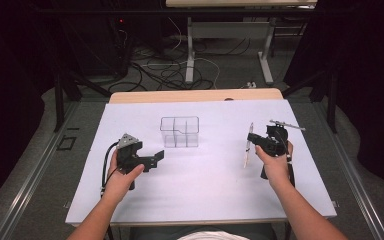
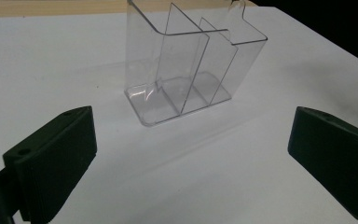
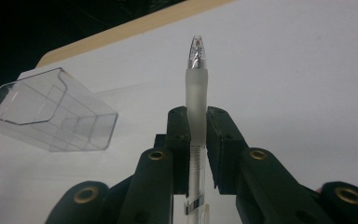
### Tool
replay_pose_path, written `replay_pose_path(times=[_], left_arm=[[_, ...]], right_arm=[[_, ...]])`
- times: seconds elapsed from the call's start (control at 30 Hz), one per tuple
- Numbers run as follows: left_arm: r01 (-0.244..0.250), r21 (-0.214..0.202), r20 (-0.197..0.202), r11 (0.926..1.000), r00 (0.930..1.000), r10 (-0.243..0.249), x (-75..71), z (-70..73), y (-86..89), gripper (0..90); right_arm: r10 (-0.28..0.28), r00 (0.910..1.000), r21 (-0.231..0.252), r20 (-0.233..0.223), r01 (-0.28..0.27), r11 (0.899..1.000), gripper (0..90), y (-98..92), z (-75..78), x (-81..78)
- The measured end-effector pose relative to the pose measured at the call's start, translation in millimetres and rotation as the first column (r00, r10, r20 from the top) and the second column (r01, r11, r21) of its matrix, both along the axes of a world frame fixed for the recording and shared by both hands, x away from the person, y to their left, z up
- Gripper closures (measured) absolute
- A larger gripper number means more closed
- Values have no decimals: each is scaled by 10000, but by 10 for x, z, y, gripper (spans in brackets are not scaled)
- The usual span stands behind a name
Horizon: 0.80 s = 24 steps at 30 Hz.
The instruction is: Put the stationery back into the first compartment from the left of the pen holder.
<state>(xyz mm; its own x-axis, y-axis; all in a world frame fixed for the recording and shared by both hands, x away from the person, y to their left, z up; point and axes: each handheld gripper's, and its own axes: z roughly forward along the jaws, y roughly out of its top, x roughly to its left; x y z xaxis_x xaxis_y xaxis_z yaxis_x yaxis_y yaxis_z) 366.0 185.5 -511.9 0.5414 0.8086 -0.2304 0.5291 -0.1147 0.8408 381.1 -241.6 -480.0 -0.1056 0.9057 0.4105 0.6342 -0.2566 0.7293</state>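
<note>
Pen (image 3: 196, 93) — clamped in the right tongs (image 3: 196, 135) — should go upright into the clear organizer (image 1: 179, 131) while the left tongs (image 2: 191, 158), spread apart, steady it.

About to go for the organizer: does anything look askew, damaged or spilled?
Nothing stands out. The clear organizer stands upright and empty on the white mat. The pen is clamped squarely in the right tool. The left tool is open, facing the organizer.
</note>
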Motion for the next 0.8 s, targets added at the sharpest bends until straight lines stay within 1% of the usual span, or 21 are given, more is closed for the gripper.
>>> replay_pose_path(times=[0.07,0.1,0.13,0.17,0.2,0.27,0.37,0.43,0.47,0.5,0.53,0.6,0.63,0.7,0.73,0.77,0.8], left_arm=[[39,-89,28,10000,10000,-39,-6,17,-8,11],[52,-133,29,9999,10000,-52,-8,22,-11,11],[58,-204,37,9998,10000,-57,-10,26,-15,11],[71,-220,37,9997,10000,-70,-9,27,-18,11],[64,-201,14,9998,10000,-64,-8,27,-20,11],[-8,-193,-8,9998,10000,8,-3,20,-31,11],[-51,-303,-75,9995,10000,49,3,22,-49,11],[-1,-423,-106,9991,9999,-4,4,27,-67,11],[45,-413,-87,9991,10000,-48,5,30,-75,10],[68,-406,-111,9992,9999,-73,3,34,-83,10],[145,-462,-110,9988,9998,-150,0,35,-103,10],[318,-493,-150,9983,9994,-326,-9,40,-135,10],[408,-500,-141,9979,9990,-415,-15,40,-153,10],[509,-497,-76,9975,9986,-514,-30,41,-184,10],[662,-495,-110,9966,9977,-668,-40,49,-200,11],[638,-559,-94,9964,9979,-644,-48,50,-214,10],[730,-560,-132,9958,9972,-738,-52,58,-213,11]], right_arm=[[222,9989,-193,412,-214,9996,801,41,40,-40],[440,9971,-363,626,-418,9985,801,44,52,-56],[486,9962,-428,729,-455,9980,801,59,63,-69],[605,9939,-547,925,-556,9970,801,79,76,-84],[645,9933,-503,959,-599,9969,801,103,88,-98],[895,9892,-613,1157,-829,9947,801,113,96,-109],[1118,9843,-531,1366,-1054,9930,801,140,112,-126],[1244,9815,-476,1456,-1187,9918,801,147,117,-132],[1330,9801,-485,1471,-1272,9907,801,154,120,-134],[1380,9800,-376,1431,-1339,9903,801,163,124,-139],[1481,9788,-379,1416,-1441,9888,801,160,126,-139],[1775,9735,-342,1445,-1744,9841,801,165,131,-144],[1817,9722,-283,1475,-1795,9834,801,183,133,-151],[2128,9649,-361,1537,-2098,9771,801,203,138,-158],[2193,9635,-316,1534,-2170,9757,801,222,142,-164],[2403,9574,-375,1602,-2374,9707,801,245,144,-170],[2536,9539,-400,1605,-2504,9673,801,269,151,-179]])
